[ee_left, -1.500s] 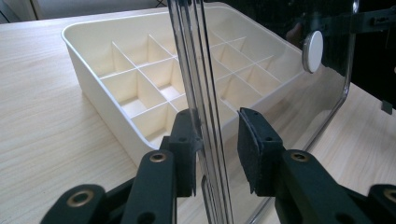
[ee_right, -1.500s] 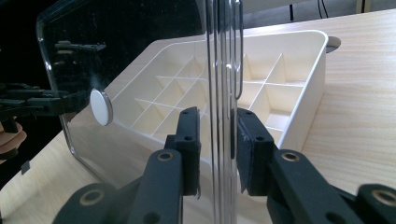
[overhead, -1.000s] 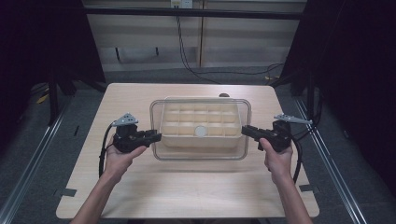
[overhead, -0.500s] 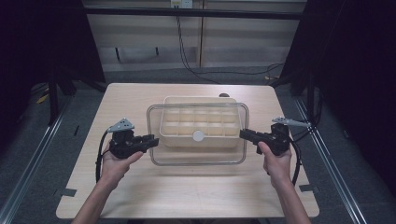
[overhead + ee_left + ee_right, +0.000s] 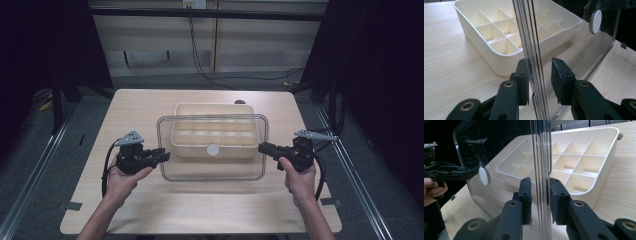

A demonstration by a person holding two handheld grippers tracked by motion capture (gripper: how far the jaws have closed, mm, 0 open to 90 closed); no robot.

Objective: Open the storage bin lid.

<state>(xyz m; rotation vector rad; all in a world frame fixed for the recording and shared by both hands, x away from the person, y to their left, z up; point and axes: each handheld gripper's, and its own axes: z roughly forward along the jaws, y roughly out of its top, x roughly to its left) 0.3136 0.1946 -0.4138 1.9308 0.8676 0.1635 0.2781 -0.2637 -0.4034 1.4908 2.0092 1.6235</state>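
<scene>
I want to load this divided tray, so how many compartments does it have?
12, as far as shows: the cream tray has three rows of four, the near rows seen through the clear lid.

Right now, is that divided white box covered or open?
Open. The clear lid is held off the divided box by both claws, exposing empty compartments.

I see my left gripper (image 5: pixel 161 155) and right gripper (image 5: pixel 264 148) gripping the clear lid's (image 5: pixel 212 170) ends above the divided tray (image 5: pixel 215 111).
</scene>
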